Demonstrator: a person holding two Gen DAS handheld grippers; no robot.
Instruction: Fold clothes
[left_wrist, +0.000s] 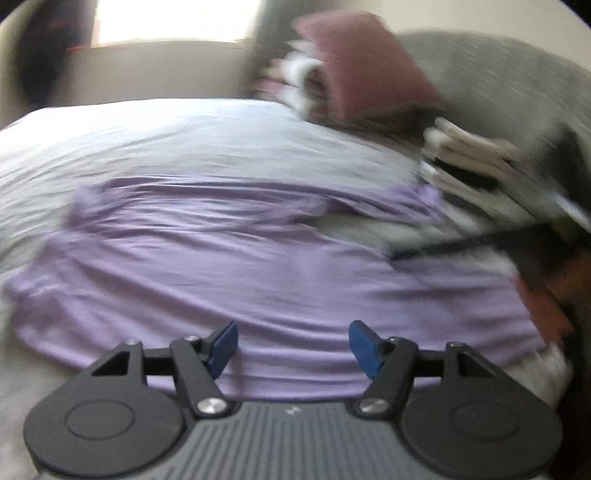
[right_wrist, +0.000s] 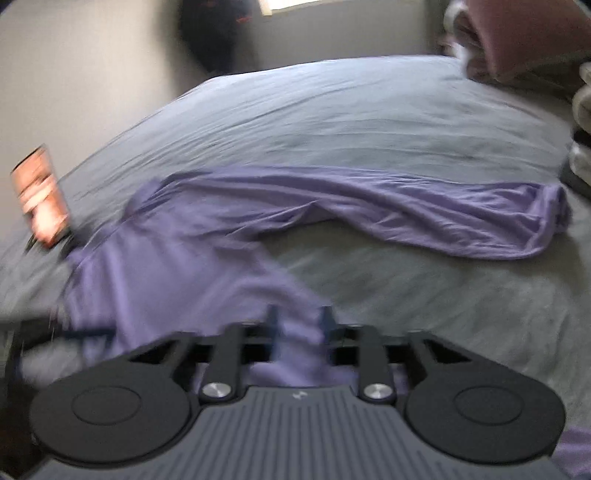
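The left gripper (left_wrist: 293, 345) is wide open, with nothing in it, just above the near part of the purple shirt (left_wrist: 258, 266). The right gripper (right_wrist: 298, 325) pinches a fold of that shirt. The shirt lies spread on the grey bed (right_wrist: 351, 107). Past the shirt sit folded clothes (left_wrist: 469, 158) and a pink pillow (left_wrist: 362, 62).

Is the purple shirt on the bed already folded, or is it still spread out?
Spread out, not folded. The purple shirt lies wide across the bed, one sleeve stretched sideways.
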